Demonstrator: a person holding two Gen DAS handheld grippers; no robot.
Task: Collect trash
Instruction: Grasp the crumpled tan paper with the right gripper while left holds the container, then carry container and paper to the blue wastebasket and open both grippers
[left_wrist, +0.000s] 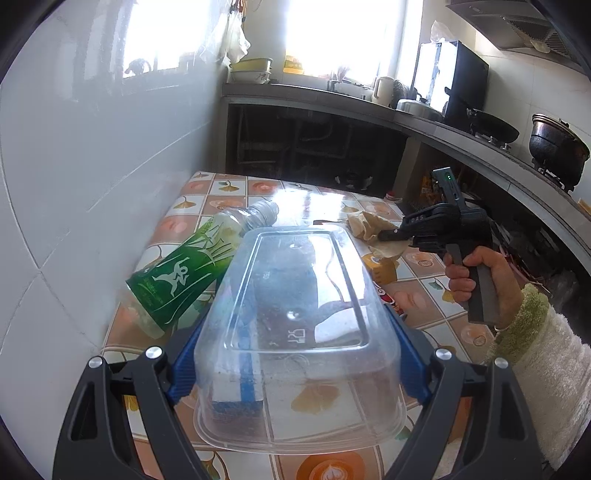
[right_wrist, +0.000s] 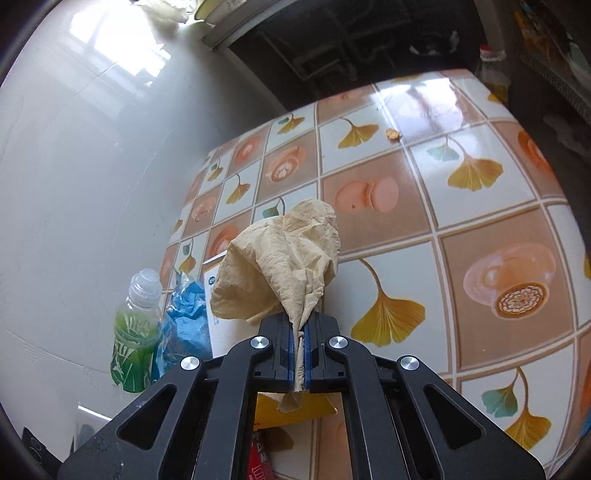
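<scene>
My left gripper (left_wrist: 297, 356) is shut on a clear plastic food container (left_wrist: 299, 295), its blue pads (left_wrist: 183, 373) pressed on the two sides. The container is upside down, just over the table. A bottle with a green label (left_wrist: 184, 273) lies behind it to the left. My right gripper (right_wrist: 300, 332) is shut on a crumpled beige napkin (right_wrist: 280, 266), lifted off the patterned tabletop (right_wrist: 480, 206). In the left wrist view the right gripper (left_wrist: 391, 234) is held by a person's hand (left_wrist: 476, 273) and pinches the napkin (left_wrist: 365, 221).
The green bottle (right_wrist: 135, 343), a crumpled blue wrapper (right_wrist: 188, 317) and a white box (right_wrist: 212, 295) lie by the white wall at left. A yellow packet (right_wrist: 295, 413) and a red wrapper (right_wrist: 258, 461) lie below the gripper. A small crumb (right_wrist: 392, 134) sits farther out. A kitchen counter (left_wrist: 443, 129) runs behind.
</scene>
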